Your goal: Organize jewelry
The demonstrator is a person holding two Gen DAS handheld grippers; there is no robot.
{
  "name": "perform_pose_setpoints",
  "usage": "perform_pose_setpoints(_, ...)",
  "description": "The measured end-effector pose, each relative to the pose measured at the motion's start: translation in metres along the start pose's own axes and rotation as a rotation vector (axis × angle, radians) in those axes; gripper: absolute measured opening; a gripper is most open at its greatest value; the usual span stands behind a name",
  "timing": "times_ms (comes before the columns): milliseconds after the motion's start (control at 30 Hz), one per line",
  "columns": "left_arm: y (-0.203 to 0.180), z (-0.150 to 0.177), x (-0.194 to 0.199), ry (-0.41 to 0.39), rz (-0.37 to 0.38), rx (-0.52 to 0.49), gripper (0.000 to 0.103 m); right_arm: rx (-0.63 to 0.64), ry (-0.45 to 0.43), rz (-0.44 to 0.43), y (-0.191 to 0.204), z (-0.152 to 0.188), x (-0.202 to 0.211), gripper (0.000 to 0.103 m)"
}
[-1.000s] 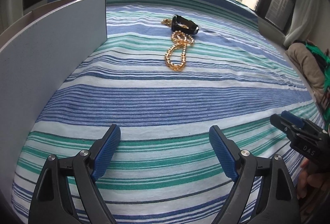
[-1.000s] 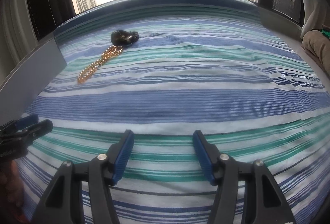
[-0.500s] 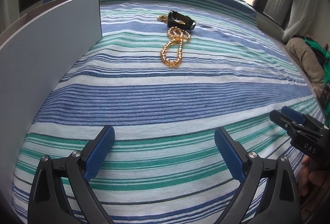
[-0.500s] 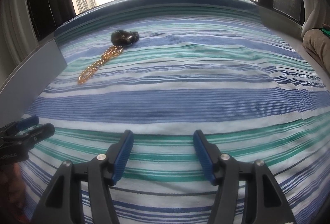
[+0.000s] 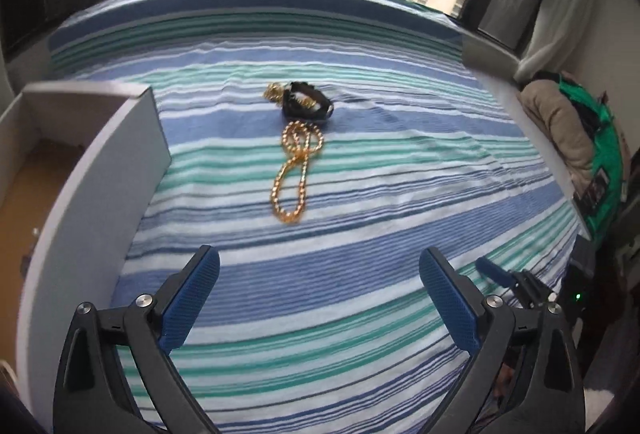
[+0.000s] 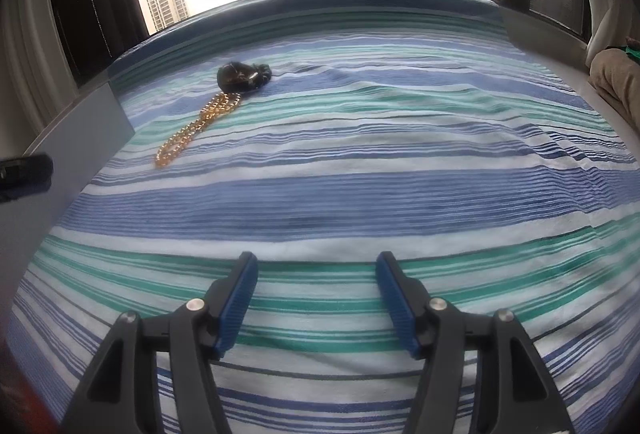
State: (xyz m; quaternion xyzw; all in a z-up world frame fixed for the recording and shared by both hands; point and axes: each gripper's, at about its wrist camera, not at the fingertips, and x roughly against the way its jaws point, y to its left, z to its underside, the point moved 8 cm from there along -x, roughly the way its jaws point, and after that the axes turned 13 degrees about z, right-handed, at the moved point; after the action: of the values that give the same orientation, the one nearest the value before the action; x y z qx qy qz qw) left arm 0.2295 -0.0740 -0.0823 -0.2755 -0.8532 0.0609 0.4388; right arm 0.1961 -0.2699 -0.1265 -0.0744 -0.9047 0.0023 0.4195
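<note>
A gold bead necklace (image 5: pixel 294 170) lies in a long loop on the striped bed cover, and a black bracelet (image 5: pixel 306 106) rests on its far end. Both also show in the right wrist view, the necklace (image 6: pixel 196 128) and the bracelet (image 6: pixel 242 76) at the far left. My left gripper (image 5: pixel 320 266) is open and empty, raised above the cover short of the necklace. My right gripper (image 6: pixel 316 270) is open and empty, low over the cover, far from the jewelry. An open grey box (image 5: pixel 132 170) stands at the left.
The bed cover (image 6: pixel 400 162) spreads wide to the right of the jewelry. Beige and green bedding (image 5: pixel 572 138) is piled at the right edge. A window runs along the far side. The right gripper's tip (image 5: pixel 516 282) shows at the lower right of the left wrist view.
My left gripper has risen and moved toward the necklace, so the inside of the grey box now shows. The right gripper has stayed almost still. The jewelry has not moved.
</note>
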Motion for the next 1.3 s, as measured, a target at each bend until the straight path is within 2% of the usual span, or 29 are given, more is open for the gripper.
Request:
perform_pose_setpoints(100, -0.007, -0.027, -0.033, 0.015, -0.003, -0.094, 0.101, -0.003, 0.000, -0.003, 0.000, 0.000, 0.000, 0.063)
perform_pose_setpoints(200, 0.010, -0.047, -0.078, -0.023, -0.087, -0.132, 0.100, -0.009, 0.000, -0.010, 0.000, -0.001, 0.001, 0.063)
perform_pose_setpoints(267, 0.028, -0.057, -0.109, -0.023, -0.132, -0.098, 0.098, -0.011, 0.000, -0.013, 0.000, -0.001, 0.001, 0.063)
perform_pose_setpoints(333, 0.045, -0.060, -0.138, 0.008, -0.167, -0.045, 0.087, -0.010, 0.000, -0.012, 0.000, -0.001, 0.001, 0.063)
perform_pose_setpoints(433, 0.059, -0.059, -0.162, 0.038, -0.191, -0.012, 0.081, -0.016, 0.000, -0.019, 0.000, -0.002, 0.002, 0.063)
perform_pose_setpoints(467, 0.060, -0.059, -0.165, 0.036, -0.198, -0.025, 0.076, -0.020, 0.000, -0.023, -0.001, -0.002, 0.002, 0.063)
perform_pose_setpoints(500, 0.059, -0.058, -0.167, 0.028, -0.194, -0.044, 0.059, -0.024, 0.000, -0.027, -0.001, -0.002, 0.002, 0.063)
perform_pose_setpoints(533, 0.055, -0.058, -0.165, 0.008, -0.176, -0.067, 0.028, -0.027, 0.000, -0.031, -0.002, -0.002, 0.003, 0.063)
perform_pose_setpoints(700, 0.049, -0.042, -0.146, 0.013, -0.181, -0.134, 0.022, -0.030, 0.001, -0.034, -0.002, -0.003, 0.002, 0.063)
perform_pose_setpoints(1000, 0.064, 0.049, -0.062, 0.052, -0.131, -0.027, 0.020, -0.026, 0.001, -0.030, -0.002, -0.003, 0.002, 0.064)
perform_pose_setpoints(1167, 0.067, 0.077, -0.036, 0.031, -0.134, 0.050, 0.024, -0.007, 0.003, -0.009, 0.001, -0.003, 0.002, 0.064)
perform_pose_setpoints(1200, 0.068, 0.078, -0.034, 0.017, -0.144, 0.060, 0.036, -0.001, 0.003, -0.004, 0.002, -0.003, 0.002, 0.064)
perform_pose_setpoints(1233, 0.069, 0.079, -0.034, 0.005, -0.154, 0.065, 0.057, 0.005, 0.004, 0.002, 0.003, -0.003, 0.001, 0.064)
perform_pose_setpoints(1300, 0.073, 0.079, -0.035, -0.018, -0.183, 0.076, 0.080, 0.017, 0.005, 0.013, 0.005, -0.003, 0.001, 0.065)
